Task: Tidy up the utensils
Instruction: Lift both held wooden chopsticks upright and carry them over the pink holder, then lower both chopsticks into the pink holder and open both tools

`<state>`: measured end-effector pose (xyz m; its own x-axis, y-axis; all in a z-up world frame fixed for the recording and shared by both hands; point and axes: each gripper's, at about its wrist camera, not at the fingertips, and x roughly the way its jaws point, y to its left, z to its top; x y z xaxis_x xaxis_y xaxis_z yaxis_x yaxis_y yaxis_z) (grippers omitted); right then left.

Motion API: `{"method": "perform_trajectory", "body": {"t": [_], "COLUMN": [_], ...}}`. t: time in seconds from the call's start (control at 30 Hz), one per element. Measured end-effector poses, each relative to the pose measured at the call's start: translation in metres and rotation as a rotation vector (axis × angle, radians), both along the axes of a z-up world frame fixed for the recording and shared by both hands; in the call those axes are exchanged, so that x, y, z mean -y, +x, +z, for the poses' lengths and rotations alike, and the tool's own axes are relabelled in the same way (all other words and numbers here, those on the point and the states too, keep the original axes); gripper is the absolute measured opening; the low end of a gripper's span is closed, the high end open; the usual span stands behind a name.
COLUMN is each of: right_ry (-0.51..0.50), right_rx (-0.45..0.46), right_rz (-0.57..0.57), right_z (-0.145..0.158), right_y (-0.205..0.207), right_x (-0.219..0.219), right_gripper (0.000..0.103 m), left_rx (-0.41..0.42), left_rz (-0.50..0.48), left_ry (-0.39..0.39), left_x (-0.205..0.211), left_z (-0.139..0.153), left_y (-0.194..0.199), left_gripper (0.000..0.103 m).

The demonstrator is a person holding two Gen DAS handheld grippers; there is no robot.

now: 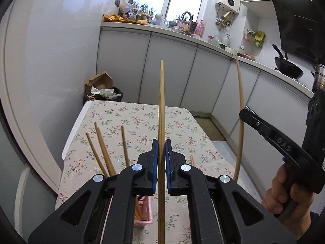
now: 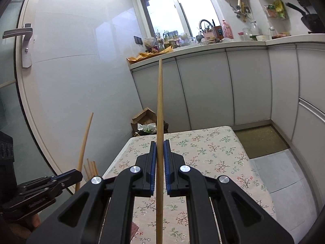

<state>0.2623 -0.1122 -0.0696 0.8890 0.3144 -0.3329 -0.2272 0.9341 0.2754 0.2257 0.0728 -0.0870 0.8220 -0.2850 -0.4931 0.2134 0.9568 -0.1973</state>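
Note:
My left gripper (image 1: 161,148) is shut on a bamboo chopstick (image 1: 161,105) that stands upright between its blue pads. My right gripper (image 2: 160,148) is shut on a second bamboo chopstick (image 2: 159,105), also upright. Each gripper shows in the other's view: the right one (image 1: 243,112) with its chopstick (image 1: 240,101) at the right edge, the left one (image 2: 78,172) with its chopstick (image 2: 85,138) at the lower left. A pink basket (image 1: 144,211) below my left gripper holds several more chopsticks (image 1: 101,148) that lean out to the left.
A small table with a floral cloth (image 1: 178,126) lies under both grippers. A bin full of rubbish (image 1: 103,93) stands behind it by the wall. White cabinets and a cluttered counter (image 1: 182,32) run along the back and right. A door (image 2: 24,61) is at left.

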Motion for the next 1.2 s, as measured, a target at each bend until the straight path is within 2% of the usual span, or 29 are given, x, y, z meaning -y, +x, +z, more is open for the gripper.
{"method": "perform_trajectory", "body": {"t": [0.17, 0.37, 0.63, 0.73, 1.03, 1.1, 1.2], "right_ry": [-0.003, -0.010, -0.010, -0.014, -0.016, -0.016, -0.019], "right_rx": [0.011, 0.004, -0.018, -0.021, -0.043, -0.044, -0.048], "right_rz": [0.043, 0.088, 0.123, 0.125, 0.115, 0.115, 0.120], "right_z": [-0.003, -0.011, -0.025, -0.028, -0.034, -0.033, -0.034], "right_y": [-0.006, -0.008, -0.006, -0.004, 0.001, 0.002, 0.002], "right_x": [-0.016, -0.034, -0.051, -0.054, -0.050, -0.050, -0.052], "right_gripper": [0.007, 0.007, 0.007, 0.007, 0.008, 0.008, 0.008], "left_rx": [0.081, 0.136, 0.249, 0.293, 0.308, 0.289, 0.217], "left_rz": [0.044, 0.072, 0.102, 0.127, 0.240, 0.245, 0.241], "left_ry": [-0.030, -0.066, -0.027, 0.021, 0.187, 0.197, 0.229], "left_x": [-0.014, -0.023, -0.015, -0.007, 0.009, 0.011, 0.017], "left_z": [-0.003, -0.017, -0.041, -0.053, -0.094, -0.097, -0.107], "left_y": [0.000, 0.004, 0.007, 0.008, -0.001, -0.003, -0.005], "left_gripper": [0.006, 0.006, 0.006, 0.006, 0.006, 0.007, 0.010]}}
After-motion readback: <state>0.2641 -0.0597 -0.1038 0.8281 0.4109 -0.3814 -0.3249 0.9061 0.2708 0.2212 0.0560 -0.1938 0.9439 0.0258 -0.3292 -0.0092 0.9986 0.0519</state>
